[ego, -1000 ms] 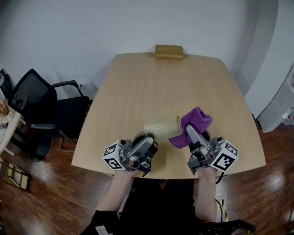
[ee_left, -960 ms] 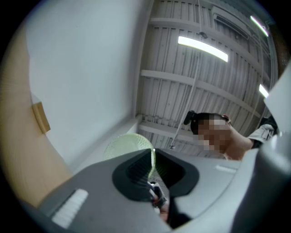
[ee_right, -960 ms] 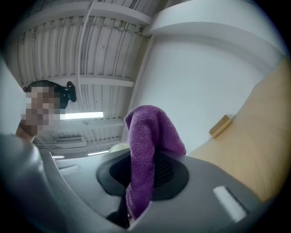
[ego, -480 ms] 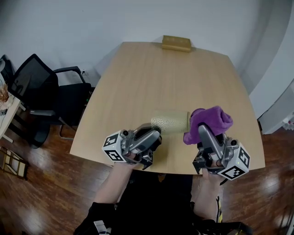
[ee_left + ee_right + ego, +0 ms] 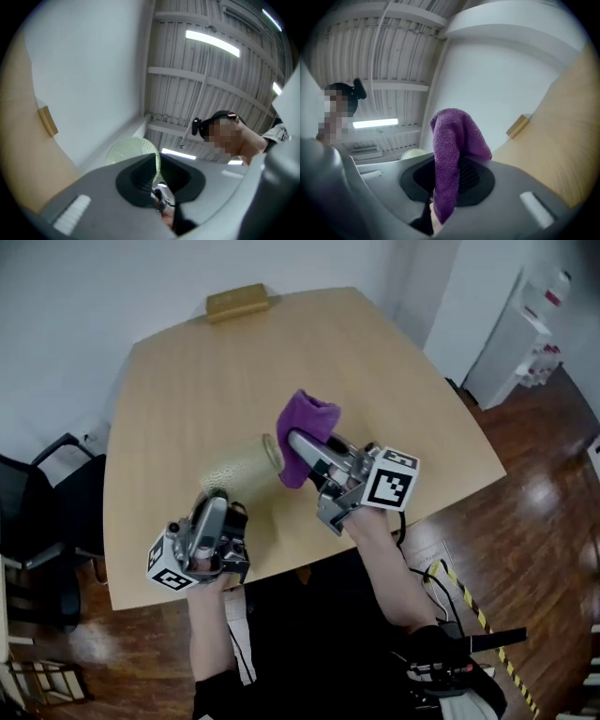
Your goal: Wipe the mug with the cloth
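Wiping stage, both tools raised over the near part of the counter (image 5: pixel 394 362). The left claw (image 5: pixel 216 504) is clenched on the mug (image 5: pixel 239 463): in the left gripper view a thin stretch of the mug's wall stands pinched between the jaws. The right claw (image 5: pixel 302 444) is clenched on the cloth (image 5: pixel 309 418), which is bunched over its tips and hangs down between them.

Key relation, head view: the mug lies at about 9 o'clock from the right claw, just beside it. Its long axis runs along the 8-to-2 o'clock line, with the 8 o'clock end in the left claw and the free end toward the cloth. The cloth appears to touch that free end. The right hand is the nearer one to the unwiped surface, so the coming stroke is probably a short push along the mug's axis or round its end.

The mug is pale green-cream with a fine dotted texture and lies on its side, apparently held clear of the counter. No handle can be made out. The cloth is purple terry, soft and folded. A tan block (image 5: pixel 236 302) sits at the counter's far edge, at about 11 o'clock, well apart.
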{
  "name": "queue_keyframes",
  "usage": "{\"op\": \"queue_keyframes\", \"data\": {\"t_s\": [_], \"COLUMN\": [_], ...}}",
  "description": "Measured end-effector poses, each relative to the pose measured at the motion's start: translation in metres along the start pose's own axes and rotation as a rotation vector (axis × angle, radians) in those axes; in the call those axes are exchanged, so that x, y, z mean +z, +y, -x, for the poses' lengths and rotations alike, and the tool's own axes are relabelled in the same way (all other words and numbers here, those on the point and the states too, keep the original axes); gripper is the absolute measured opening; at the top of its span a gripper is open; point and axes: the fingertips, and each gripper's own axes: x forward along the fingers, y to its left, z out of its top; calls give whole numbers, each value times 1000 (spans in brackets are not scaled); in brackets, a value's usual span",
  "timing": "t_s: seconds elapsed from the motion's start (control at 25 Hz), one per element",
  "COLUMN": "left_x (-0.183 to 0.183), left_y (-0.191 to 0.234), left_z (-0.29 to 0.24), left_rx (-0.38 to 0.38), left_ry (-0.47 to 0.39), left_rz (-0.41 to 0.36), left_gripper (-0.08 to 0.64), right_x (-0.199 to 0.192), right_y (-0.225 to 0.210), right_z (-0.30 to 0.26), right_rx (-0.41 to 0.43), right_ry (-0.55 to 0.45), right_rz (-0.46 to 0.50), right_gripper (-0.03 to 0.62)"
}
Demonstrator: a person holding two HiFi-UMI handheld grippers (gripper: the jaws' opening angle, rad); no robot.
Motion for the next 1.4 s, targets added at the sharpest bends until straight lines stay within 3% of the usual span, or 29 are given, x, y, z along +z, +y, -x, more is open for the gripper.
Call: {"op": "queue_keyframes", "data": {"t_s": [0.16, 0.36, 0.48, 0.56, 0.68, 0.8, 0.96, 1.08, 1.2, 1.28, 1.4], "left_x": [6, 12, 15, 4, -44, -31, 3, -12, -29, -36, -36], "left_y": [15, 29, 34, 29, 6, 21, 51, 36, 24, 22, 22], "left_z": [13, 21, 22, 16, -10, -1, 17, 5, -10, -17, -18], "left_rx": [48, 98, 111, 104, 101, 122, 181, 182, 164, 151, 146], "left_ry": [-48, -100, -95, -74, -49, -71, -107, -107, -93, -91, -87], "left_rz": [29, 72, 61, 27, 14, 29, 70, 60, 61, 80, 86], "left_gripper": [46, 46, 46, 46, 46, 46, 46, 46, 46, 48, 47], "right_x": [-4, -2, -4, -2, 10, 9, 16, 33, 18, -6, -41], "right_y": [-1, -1, -3, -2, -3, -6, 24, 73, 97, 99, 105], "right_z": [2, 2, -2, 12, 76, 69, 25, 39, 32, 17, 7], "right_rx": [0, -8, -10, 6, 10, 16, 91, 168, 175, 172, 243], "right_ry": [-32, -40, -34, -36, -67, -95, -115, -137, -70, 4, 110], "right_rz": [-100, -92, -85, -92, -120, -153, 10, 234, 404, 450, 387], "right_gripper": [54, 54, 54, 54, 54, 54, 54, 54, 54, 54, 54]}}
